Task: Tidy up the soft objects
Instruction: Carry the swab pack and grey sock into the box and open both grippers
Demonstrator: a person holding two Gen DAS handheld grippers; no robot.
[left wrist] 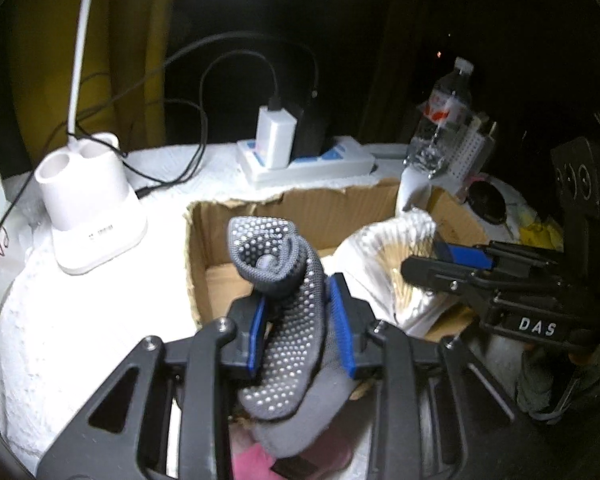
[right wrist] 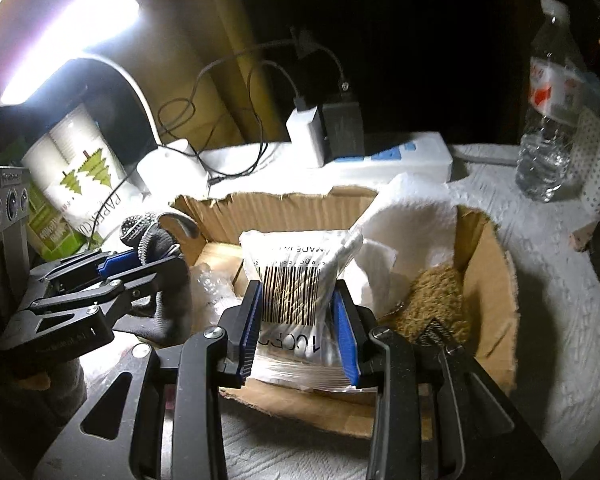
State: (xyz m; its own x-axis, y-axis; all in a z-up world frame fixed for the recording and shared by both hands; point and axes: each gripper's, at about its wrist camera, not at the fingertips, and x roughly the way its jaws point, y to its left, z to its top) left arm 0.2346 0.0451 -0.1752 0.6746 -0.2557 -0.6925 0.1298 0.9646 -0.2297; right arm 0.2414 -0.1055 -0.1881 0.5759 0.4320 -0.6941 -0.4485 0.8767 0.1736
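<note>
My left gripper point(left wrist: 300, 320) is shut on a grey sock with white grip dots point(left wrist: 288, 304), held upright over the near left side of an open cardboard box point(left wrist: 300, 200). In the right wrist view the same sock point(right wrist: 150, 236) shows at the left in the left gripper point(right wrist: 140, 260), by the box's left wall. My right gripper point(right wrist: 296, 320) is shut on a clear plastic bag with a barcode point(right wrist: 296, 276), over the box's point(right wrist: 484, 280) front part. From the left wrist view that bag point(left wrist: 384, 264) hangs in the right gripper point(left wrist: 424, 256) at the right.
Inside the box lie a white cloth point(right wrist: 404, 232), a tan fuzzy item point(right wrist: 440, 300) and crinkled plastic point(right wrist: 212, 280). Behind it stand a power strip with chargers point(left wrist: 300, 156), a white lamp base point(left wrist: 88, 208), a water bottle point(right wrist: 548, 120) and a paper roll pack point(right wrist: 76, 172). A pink item point(left wrist: 256, 460) lies below.
</note>
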